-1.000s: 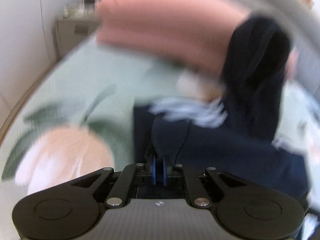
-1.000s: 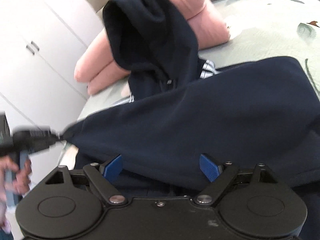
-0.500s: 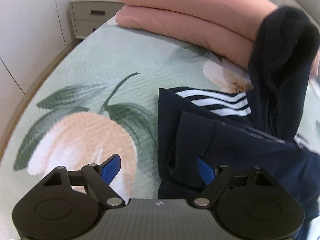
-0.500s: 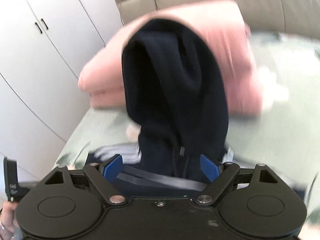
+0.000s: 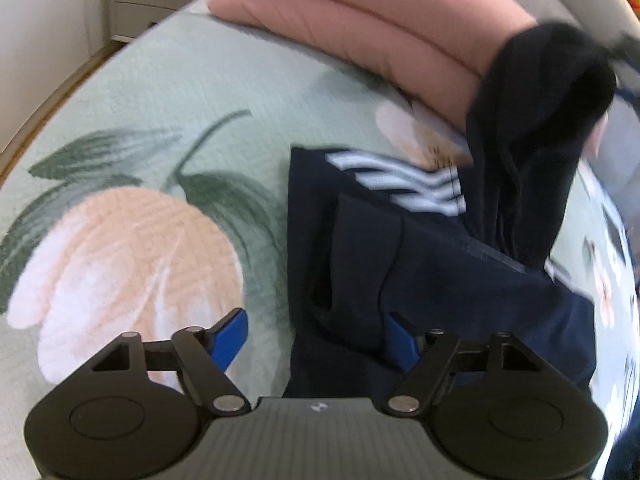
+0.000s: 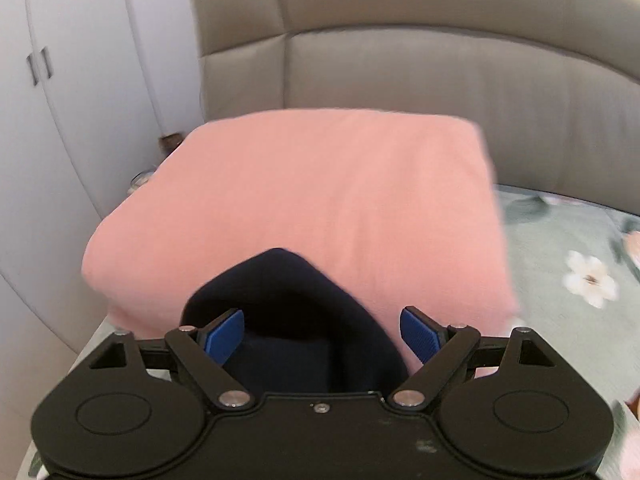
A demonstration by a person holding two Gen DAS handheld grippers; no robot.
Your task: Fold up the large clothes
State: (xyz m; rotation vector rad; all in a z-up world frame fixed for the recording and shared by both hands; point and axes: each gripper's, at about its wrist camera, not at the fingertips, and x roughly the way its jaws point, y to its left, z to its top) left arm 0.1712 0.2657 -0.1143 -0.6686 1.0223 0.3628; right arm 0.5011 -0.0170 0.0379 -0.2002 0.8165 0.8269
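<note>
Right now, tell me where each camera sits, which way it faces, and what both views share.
Left wrist: sits on the left hand-held gripper, angled down at the navy hoodie on the floral bedspread; its jaws are closing, an edge of the cloth between them, not pinched.
Right wrist: sits on the right hand-held gripper, facing the pink pillows and grey headboard; jaws open, the hood just ahead.
Shared: the hood, pink pillows and bedspread. No hand shows.

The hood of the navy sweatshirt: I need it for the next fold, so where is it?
In the left wrist view the dark navy fabric hood stands up at upper right, leaning against the stacked pink pillows, just beyond the white sleeve stripes.
</note>
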